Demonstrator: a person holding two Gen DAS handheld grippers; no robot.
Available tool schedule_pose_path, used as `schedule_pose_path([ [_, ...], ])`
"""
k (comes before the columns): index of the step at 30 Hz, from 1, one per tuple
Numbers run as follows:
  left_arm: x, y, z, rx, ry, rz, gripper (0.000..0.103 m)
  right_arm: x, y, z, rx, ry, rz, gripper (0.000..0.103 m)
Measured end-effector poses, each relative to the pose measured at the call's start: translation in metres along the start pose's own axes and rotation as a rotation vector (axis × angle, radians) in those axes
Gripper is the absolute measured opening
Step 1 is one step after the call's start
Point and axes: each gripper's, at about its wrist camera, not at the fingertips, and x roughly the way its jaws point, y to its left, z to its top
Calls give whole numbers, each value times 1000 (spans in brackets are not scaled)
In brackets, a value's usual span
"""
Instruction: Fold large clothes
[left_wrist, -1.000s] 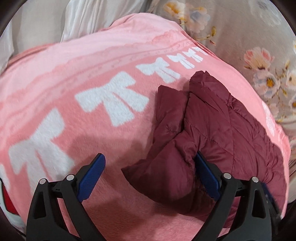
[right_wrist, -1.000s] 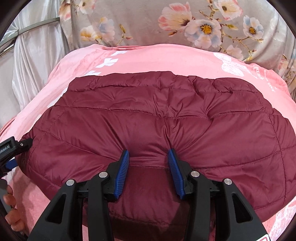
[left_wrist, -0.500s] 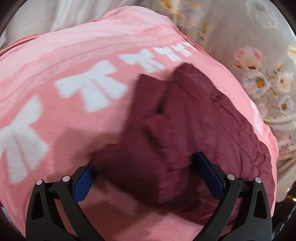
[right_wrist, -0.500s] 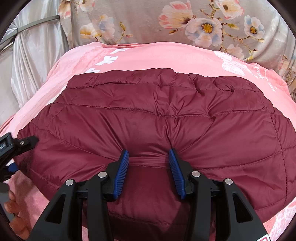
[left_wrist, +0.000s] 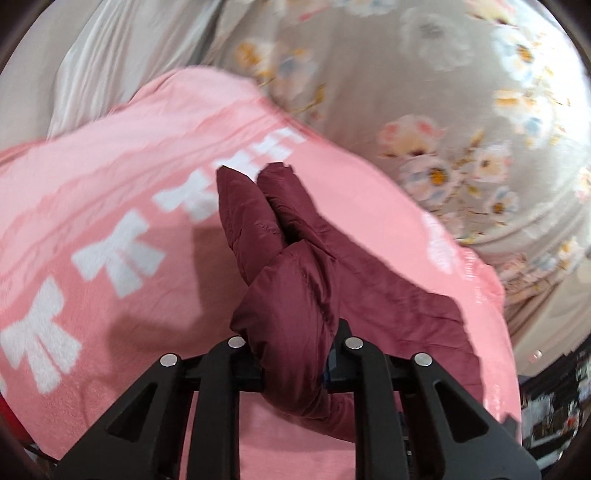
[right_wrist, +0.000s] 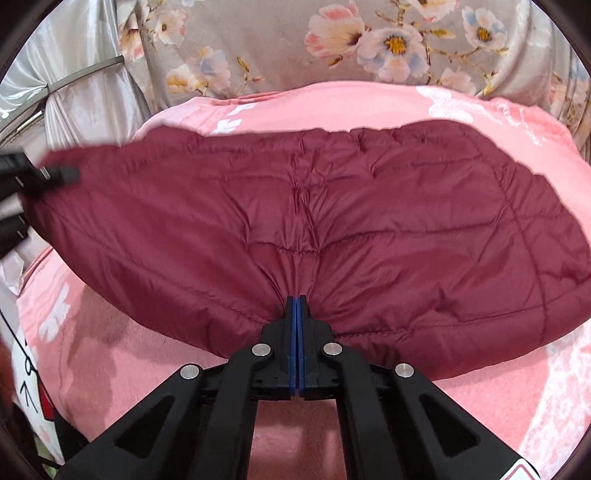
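Note:
A maroon quilted puffer jacket (right_wrist: 332, 221) is held up above a pink blanket (right_wrist: 498, 406). My right gripper (right_wrist: 297, 306) is shut on the near edge of the jacket, fabric bunching at its blue pads. My left gripper (left_wrist: 293, 363) is shut on the jacket's left end (left_wrist: 291, 306), with the thick folded fabric filling the gap between its fingers. The left gripper also shows at the left edge of the right wrist view (right_wrist: 33, 181). The jacket's far edge hangs over the blanket.
The pink blanket (left_wrist: 92, 206) has white bow prints and covers the bed. A grey floral sheet (right_wrist: 369, 40) lies behind it. Silvery curtain fabric (right_wrist: 81, 92) hangs at the far left. Dark clutter (left_wrist: 554, 406) sits past the blanket's right edge.
Both grippers have closed on the jacket. The jacket's near edge and left end have lifted off the blanket. The left gripper moved in over the jacket's end.

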Motion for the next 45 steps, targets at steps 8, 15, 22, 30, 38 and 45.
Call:
schedule_pose_path([
  [8,-31,-104,-4,228,-57,-138,16,15,3,2,24,28,89,1],
  [15,-4,-197,-27,410,-1,-228,16,-45,-46,-10,137,-16,105,1],
  [22,63,-260,-80,505,153,-247,16,-91,-112,-34,187,-52,-87,1],
  [30,132,-288,-159,628,278,-126,20,-106,-151,-48,238,-49,-187,1],
  [38,72,-268,-95,428,206,-299,56,-126,-167,-17,210,-148,-205,7],
  [45,27,-236,-20,296,-5,-275,73,-143,-172,44,150,-273,-195,44],
])
